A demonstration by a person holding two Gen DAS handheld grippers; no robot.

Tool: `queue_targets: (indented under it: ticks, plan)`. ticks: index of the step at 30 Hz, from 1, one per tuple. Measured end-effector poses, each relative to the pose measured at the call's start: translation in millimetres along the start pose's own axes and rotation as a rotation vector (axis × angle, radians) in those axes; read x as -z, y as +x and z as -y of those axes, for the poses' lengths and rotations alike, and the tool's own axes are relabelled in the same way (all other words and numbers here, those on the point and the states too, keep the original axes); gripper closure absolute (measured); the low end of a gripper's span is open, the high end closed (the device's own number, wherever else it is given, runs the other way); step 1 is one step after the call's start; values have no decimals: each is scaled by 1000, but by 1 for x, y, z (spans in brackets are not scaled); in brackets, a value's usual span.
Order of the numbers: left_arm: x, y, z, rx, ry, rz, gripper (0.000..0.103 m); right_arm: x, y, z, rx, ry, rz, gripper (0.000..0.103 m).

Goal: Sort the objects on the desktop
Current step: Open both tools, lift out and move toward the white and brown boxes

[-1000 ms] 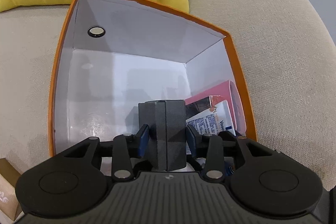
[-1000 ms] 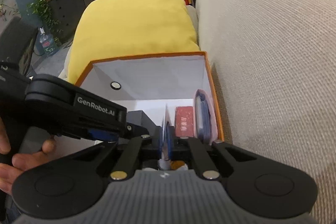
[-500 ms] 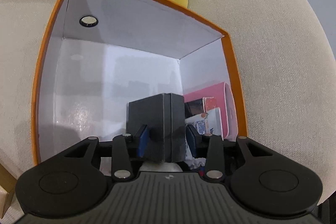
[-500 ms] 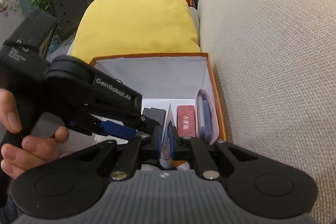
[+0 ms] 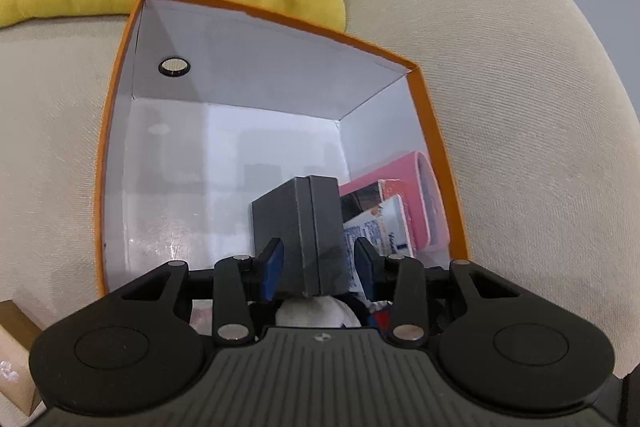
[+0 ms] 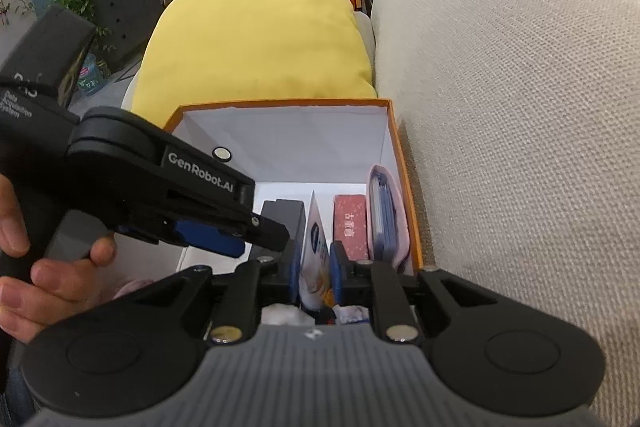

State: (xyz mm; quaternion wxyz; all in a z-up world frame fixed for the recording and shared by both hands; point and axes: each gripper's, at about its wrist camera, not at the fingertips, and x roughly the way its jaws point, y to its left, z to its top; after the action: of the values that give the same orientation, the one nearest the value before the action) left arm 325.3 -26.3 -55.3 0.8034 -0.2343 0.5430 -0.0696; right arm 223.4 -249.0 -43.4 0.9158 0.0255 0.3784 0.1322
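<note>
An orange box (image 5: pixel 436 131) with a white inside sits on a beige sofa seat. My left gripper (image 5: pixel 318 267) is shut on a dark grey box (image 5: pixel 304 227), held upright low inside the orange box (image 6: pixel 280 103). In the right wrist view the left gripper (image 6: pixel 264 235) reaches in from the left, and the dark grey box (image 6: pixel 282 211) shows behind it. My right gripper (image 6: pixel 315 269) is opening its jaws, and a white tube (image 6: pixel 314 247) stands between them. The same tube (image 5: pixel 384 227) leans beside a red pack (image 6: pixel 351 223) and a pink pouch (image 6: pixel 394 211).
A yellow cushion (image 6: pixel 256 39) lies behind the orange box. The sofa backrest (image 6: pixel 520 107) rises close on its right. A brown cardboard box (image 5: pixel 12 367) sits at the lower left of the seat. A person's hand (image 6: pixel 40 267) grips the left tool.
The right gripper's jaws have spread wider around the white tube. The left gripper still holds the dark grey box in about the same place.
</note>
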Motion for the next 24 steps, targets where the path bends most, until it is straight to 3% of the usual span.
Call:
queue_targets:
  ticks: [6, 11, 20, 24]
  plan:
    - [12, -28, 8, -3, 45, 42, 60, 6, -15, -5, 19, 13, -4, 84]
    - [27, -62, 13, 2, 103, 107, 61, 10, -37, -19, 16, 6, 30, 71]
    - [72, -140, 4, -72, 303, 370, 61, 16, -60, -53, -9, 36, 107, 69]
    - [89, -166, -12, -132, 370, 467, 61, 17, -62, -74, -33, 30, 148, 64]
